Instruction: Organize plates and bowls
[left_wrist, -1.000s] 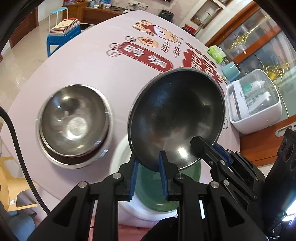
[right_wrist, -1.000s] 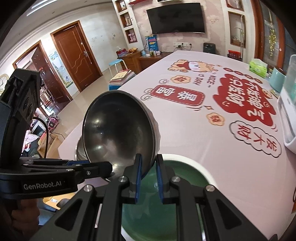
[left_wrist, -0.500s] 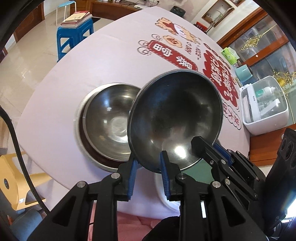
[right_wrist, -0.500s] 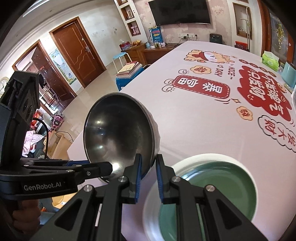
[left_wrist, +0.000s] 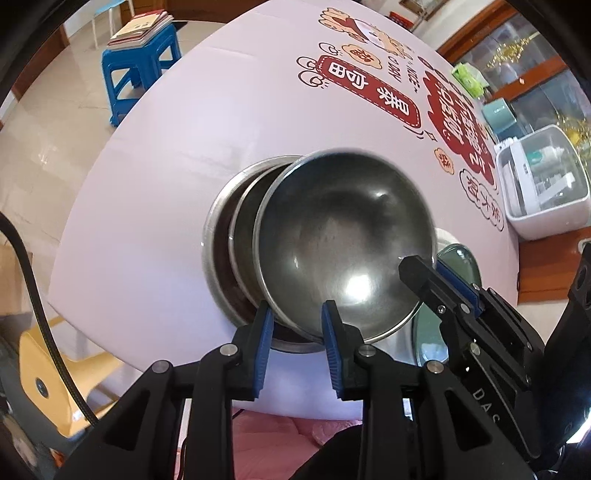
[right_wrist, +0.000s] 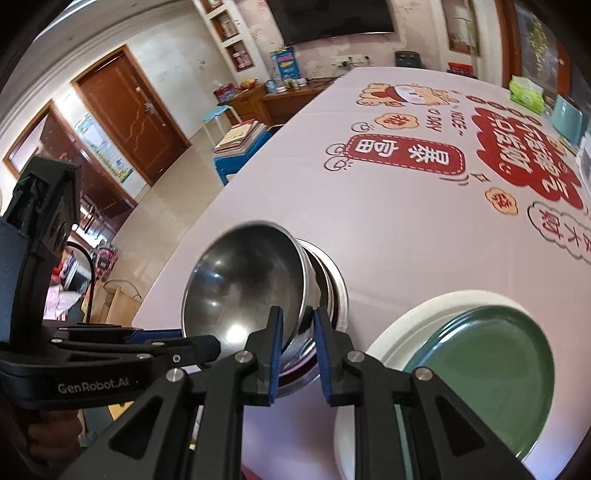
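The steel bowl (left_wrist: 343, 243) rim sits between the left gripper (left_wrist: 297, 325) fingers at six o'clock and the right gripper (right_wrist: 297, 334) fingers at four; both pairs have just been spreading, loose around the rim.

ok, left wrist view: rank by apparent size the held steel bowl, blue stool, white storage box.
1. held steel bowl, largest, though its nearness to the camera inflates it
2. white storage box and blue stool: look alike, not ranked
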